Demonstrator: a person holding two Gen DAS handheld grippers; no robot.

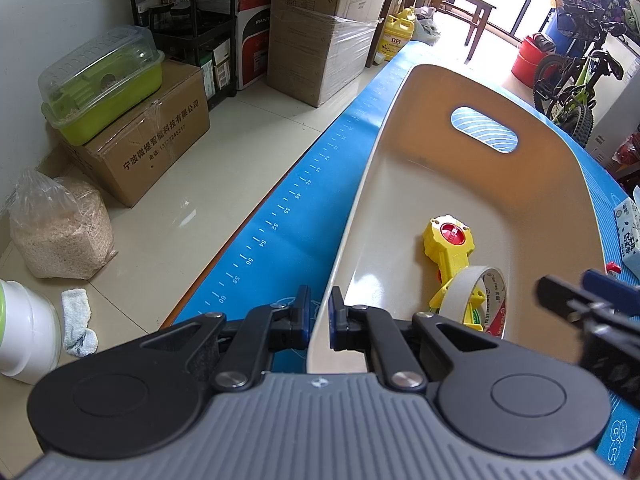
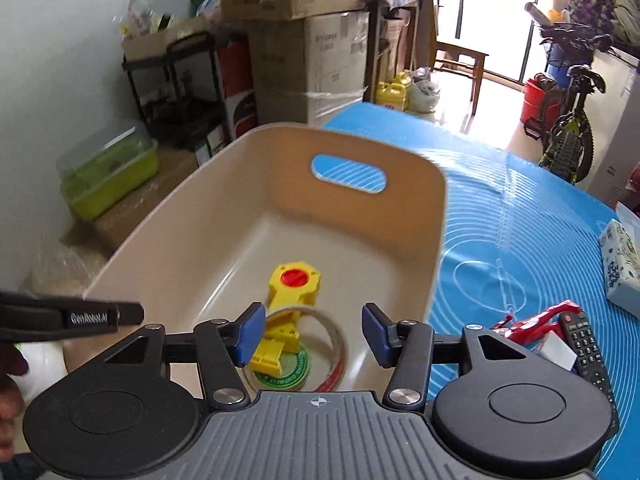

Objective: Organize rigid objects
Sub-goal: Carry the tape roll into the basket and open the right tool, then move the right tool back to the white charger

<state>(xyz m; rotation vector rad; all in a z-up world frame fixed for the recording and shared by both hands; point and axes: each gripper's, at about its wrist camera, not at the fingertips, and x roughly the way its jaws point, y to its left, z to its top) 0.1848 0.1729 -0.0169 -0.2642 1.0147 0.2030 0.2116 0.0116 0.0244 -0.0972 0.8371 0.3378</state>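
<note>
My left gripper (image 1: 319, 318) is clamped on the near rim of the beige basket (image 1: 400, 128), its pads pressing the wall from both sides. My right gripper (image 2: 313, 334) hangs over the basket with its fingers apart and nothing between them. Below it, the tape roll (image 2: 316, 354) rests on the basket floor, leaning on the yellow tool (image 2: 294, 284), I think; motion blur softens that view. A remote (image 2: 586, 342) lies on the blue mat (image 2: 520, 240).

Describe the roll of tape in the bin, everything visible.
The tape roll is a cream-coloured ring with red print on its band and a green-and-white label inside. It lies tilted on the floor of the beige bin, leaning on the handle of the yellow toy. No tool touches it.
</note>
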